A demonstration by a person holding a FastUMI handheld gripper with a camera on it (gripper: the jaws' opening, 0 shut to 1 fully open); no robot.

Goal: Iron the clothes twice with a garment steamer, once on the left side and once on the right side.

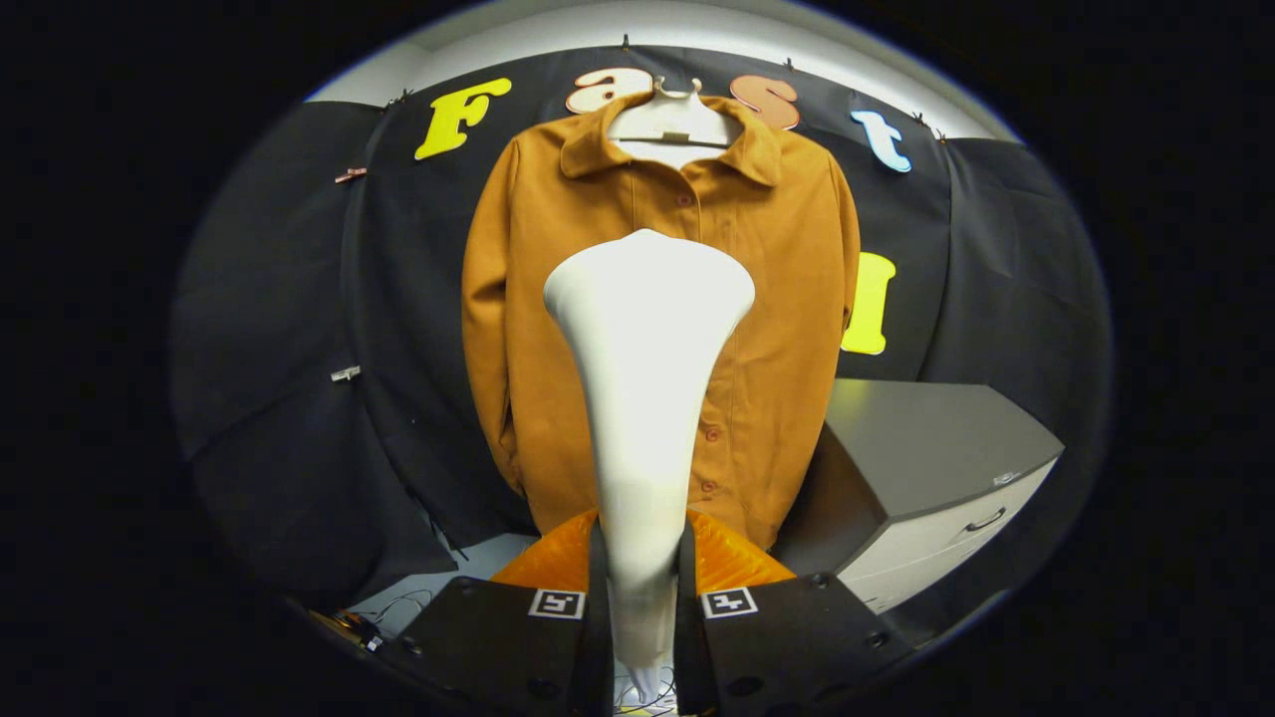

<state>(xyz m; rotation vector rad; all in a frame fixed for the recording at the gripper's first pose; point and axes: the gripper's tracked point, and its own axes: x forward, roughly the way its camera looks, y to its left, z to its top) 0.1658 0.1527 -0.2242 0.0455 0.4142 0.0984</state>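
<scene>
A brown button-up shirt [558, 299] hangs on a pale hanger [669, 119] against the booth's black wall, straight ahead of me. My gripper [642, 578] is shut on the handle of a white garment steamer [645, 339]. The steamer stands upright between the fingers. Its wide head rises in front of the shirt's button line, at about chest height. The head hides the middle of the shirt; I cannot tell if it touches the fabric.
A grey cabinet [926, 468] with a drawer handle stands to the right, just beside the shirt's lower hem. Cables [398, 607] lie on the pale floor at the lower left. Black cloth walls close in on both sides.
</scene>
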